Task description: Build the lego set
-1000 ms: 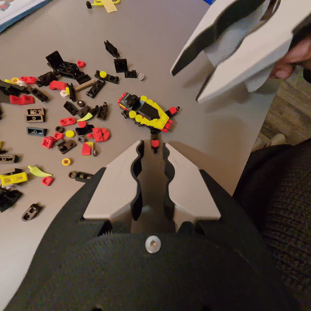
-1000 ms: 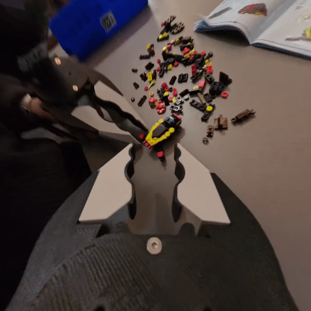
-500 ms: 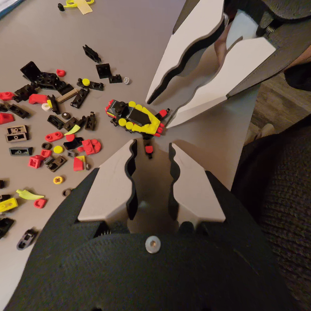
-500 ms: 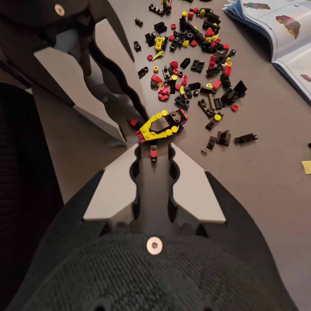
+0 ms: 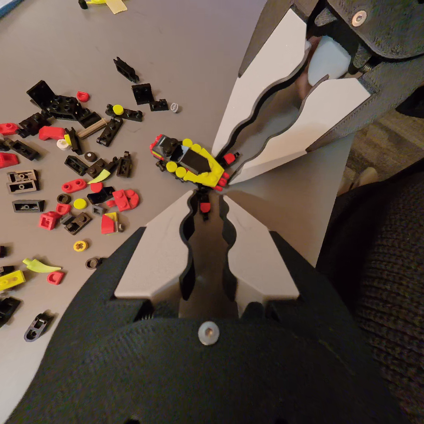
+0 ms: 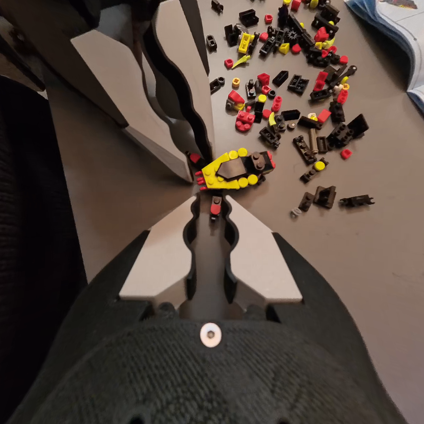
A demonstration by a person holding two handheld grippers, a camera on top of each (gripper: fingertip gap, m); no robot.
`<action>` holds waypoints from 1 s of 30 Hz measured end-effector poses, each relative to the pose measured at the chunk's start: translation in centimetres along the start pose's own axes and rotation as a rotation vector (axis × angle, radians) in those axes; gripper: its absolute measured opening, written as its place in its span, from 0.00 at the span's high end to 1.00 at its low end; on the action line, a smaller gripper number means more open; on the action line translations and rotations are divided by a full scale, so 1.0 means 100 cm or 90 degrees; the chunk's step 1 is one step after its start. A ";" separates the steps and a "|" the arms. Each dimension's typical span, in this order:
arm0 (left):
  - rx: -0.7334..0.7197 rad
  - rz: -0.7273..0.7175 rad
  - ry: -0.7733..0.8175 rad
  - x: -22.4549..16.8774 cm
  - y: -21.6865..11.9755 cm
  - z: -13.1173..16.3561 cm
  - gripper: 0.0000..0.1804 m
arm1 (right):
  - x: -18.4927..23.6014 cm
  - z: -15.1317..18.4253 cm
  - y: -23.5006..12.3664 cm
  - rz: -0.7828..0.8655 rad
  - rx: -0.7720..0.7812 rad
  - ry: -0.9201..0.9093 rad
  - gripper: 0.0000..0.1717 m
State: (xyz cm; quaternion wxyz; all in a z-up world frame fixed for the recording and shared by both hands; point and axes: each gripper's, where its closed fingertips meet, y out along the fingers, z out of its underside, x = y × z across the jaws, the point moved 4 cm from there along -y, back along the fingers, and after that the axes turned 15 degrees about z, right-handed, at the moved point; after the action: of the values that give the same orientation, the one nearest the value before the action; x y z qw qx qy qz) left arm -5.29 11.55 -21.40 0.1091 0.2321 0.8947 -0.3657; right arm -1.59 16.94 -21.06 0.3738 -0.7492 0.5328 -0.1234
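My left gripper (image 5: 207, 195): jaws narrowly apart, straddling one black-and-red side arm (image 5: 205, 206) of yellow-black brick model (image 5: 192, 164); pad contact unclear. My right gripper (image 6: 211, 198): same, around opposite side arm (image 6: 215, 206). Model flat on grey table (image 5: 183, 46), beside loose bricks (image 5: 68, 160). Booklet (image 6: 399, 34) at far edge.

grey table (image 5: 183, 46) strewn with toy bricks (image 5: 75, 160)

readable text: none | booklet (image 6: 410, 46): printed pictures only, at table edge | bricks: unmarked
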 end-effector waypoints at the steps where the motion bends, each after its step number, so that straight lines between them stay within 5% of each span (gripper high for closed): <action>1: 0.001 0.000 0.000 0.000 0.000 0.000 0.93 | 0.000 0.000 0.000 0.002 -0.001 -0.005 0.92; 23: 0.015 0.015 0.024 -0.005 0.001 0.002 0.95 | 0.003 0.002 -0.001 -0.010 -0.007 -0.005 0.96; 30: 0.010 0.011 0.012 -0.003 0.000 0.003 0.96 | 0.004 0.005 -0.006 -0.032 -0.002 0.002 0.88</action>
State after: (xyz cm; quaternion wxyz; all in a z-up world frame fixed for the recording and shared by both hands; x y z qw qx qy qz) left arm -5.05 11.24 -21.46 0.1017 0.2440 0.8908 -0.3696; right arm -0.70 16.92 -21.07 0.3685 -0.7625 0.5148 -0.1333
